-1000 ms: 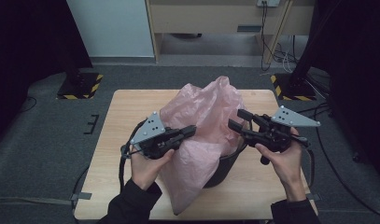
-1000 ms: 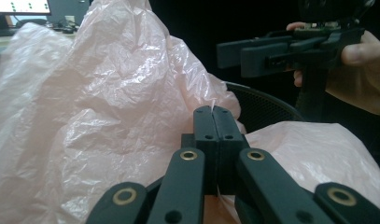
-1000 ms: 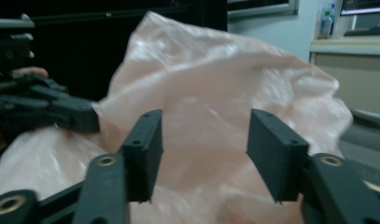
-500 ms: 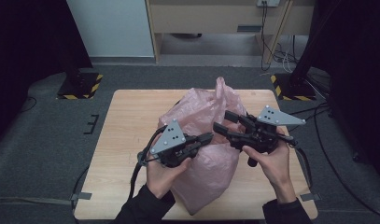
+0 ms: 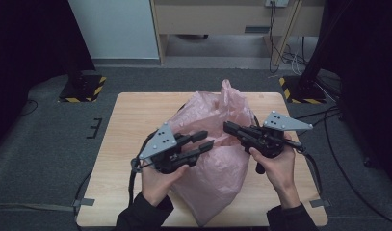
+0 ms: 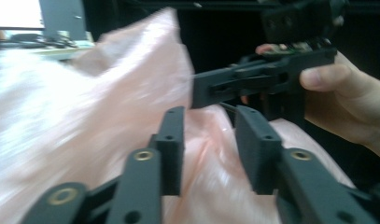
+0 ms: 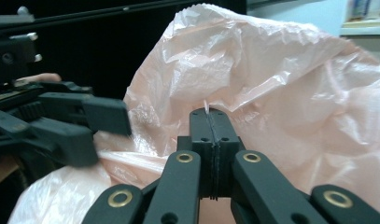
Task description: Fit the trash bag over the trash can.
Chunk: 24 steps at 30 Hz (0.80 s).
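Note:
A pink plastic bag (image 5: 217, 166) lies crumpled on the wooden table (image 5: 131, 120), one peak standing up at the far side. My left gripper (image 5: 205, 139) hovers over the bag's left flank, open, nothing between its jaws; in the left gripper view the left gripper (image 6: 210, 114) has bag film (image 6: 85, 116) behind its gap. My right gripper (image 5: 227, 126) meets the bag from the right. In the right gripper view the right gripper (image 7: 208, 114) is shut, a thin sliver of the bag (image 7: 271, 84) poking out between its jaws. The two grippers' tips are a short way apart.
Bare table surface lies left of the bag and along the far edge. Black stands with yellow-striped bases (image 5: 80, 89) sit on the grey floor beyond the table's far corners. Cables (image 5: 323, 159) trail off the right side.
Both grippers have drawn closer together over the bag. The bag has been gathered narrower and taller, and a dark shape seen under its right side earlier is now covered.

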### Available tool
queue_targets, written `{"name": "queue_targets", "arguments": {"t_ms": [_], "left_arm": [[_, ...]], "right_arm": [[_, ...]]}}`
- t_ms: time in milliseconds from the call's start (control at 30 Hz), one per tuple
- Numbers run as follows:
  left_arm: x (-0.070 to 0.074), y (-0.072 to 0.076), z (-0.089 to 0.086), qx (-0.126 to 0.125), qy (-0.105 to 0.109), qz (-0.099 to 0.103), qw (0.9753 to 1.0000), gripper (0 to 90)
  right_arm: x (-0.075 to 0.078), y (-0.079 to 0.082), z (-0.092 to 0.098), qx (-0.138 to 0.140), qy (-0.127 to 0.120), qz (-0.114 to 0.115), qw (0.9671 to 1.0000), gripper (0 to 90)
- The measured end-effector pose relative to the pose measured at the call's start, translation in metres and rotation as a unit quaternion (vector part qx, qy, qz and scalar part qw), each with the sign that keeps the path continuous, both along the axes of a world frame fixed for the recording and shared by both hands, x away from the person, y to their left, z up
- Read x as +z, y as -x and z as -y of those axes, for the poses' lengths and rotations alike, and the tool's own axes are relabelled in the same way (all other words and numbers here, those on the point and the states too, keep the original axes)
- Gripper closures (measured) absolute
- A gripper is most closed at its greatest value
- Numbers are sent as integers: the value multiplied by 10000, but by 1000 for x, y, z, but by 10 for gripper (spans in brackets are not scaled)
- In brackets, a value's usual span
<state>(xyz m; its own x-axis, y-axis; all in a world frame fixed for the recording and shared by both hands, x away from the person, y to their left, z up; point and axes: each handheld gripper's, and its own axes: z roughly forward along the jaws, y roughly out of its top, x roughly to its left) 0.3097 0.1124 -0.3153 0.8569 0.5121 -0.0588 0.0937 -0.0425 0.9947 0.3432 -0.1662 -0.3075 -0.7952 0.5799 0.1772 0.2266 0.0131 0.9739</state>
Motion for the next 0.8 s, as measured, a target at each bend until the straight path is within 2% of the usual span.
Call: {"name": "queue_targets", "arguments": {"t_ms": [67,167,200,233,267,400,467,500,533,567,667,700,767,800], "left_arm": [[-2,-1,-13,238,74,0,9997,564],[-6,-5,-33,641,178,-74,9978,500],[-6,-5,-33,641,178,-74,9978,490],[-9,-8,-41,849,184,-95,9962,490],[-13,-11,-49,1025,190,-141,9944,455],[-24,-19,-60,1266,222,-334,9911,415],[-30,-24,-62,1298,253,-436,9903,392],[-32,-25,-64,1319,345,-532,9892,377],[-32,-25,-64,1319,345,-532,9892,366],[-35,-28,-65,1226,491,-608,9894,360],[-37,-32,-65,1075,614,-749,9895,357],[-37,-33,-64,1031,652,-790,9894,371],[-37,-33,-62,911,703,-841,9898,456],[-36,-33,-61,957,689,-848,9894,465]], "right_arm": [[0,-1,1,-105,13,-11,9999,900],[-1,-2,4,-324,180,19,9993,900],[-1,-2,4,-324,180,19,9993,900],[-2,-3,5,-379,216,10,9990,900],[-3,-4,6,-537,387,52,9978,900],[-3,-6,7,-668,480,56,9966,900],[-2,-7,8,-750,602,71,9953,900],[-2,-8,8,-791,652,98,9947,900],[-2,-8,8,-791,652,98,9947,900],[-1,-10,8,-834,723,100,9938,900],[0,-12,9,-867,785,96,9931,897],[0,-13,9,-878,829,101,9926,895],[0,-14,9,-903,878,110,9920,889],[0,-14,9,-932,910,123,9914,883]]}}
